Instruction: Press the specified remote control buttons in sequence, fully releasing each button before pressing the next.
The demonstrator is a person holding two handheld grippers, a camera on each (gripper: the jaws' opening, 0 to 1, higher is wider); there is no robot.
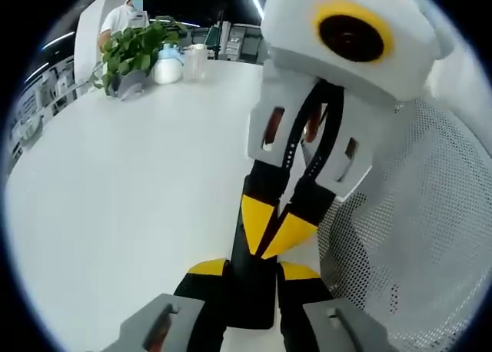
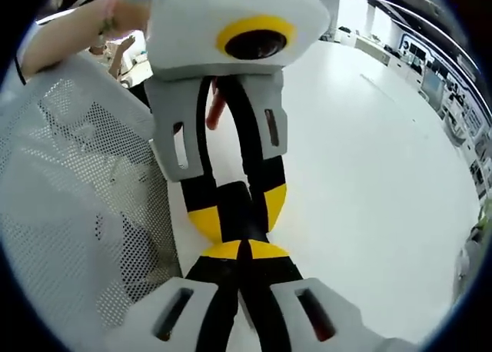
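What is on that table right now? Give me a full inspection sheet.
Surface: white table, bare in the middle.
Job's things: dark slab, likely the remote; buttons not visible.
Clutter: plant, jug, cup at the far edge; white mesh beside the tools.
Grippers: left tool appears shut on the remote; right tool shut, tips down at it.
Cables: nothing seen.
Surroundings: person beyond the table.
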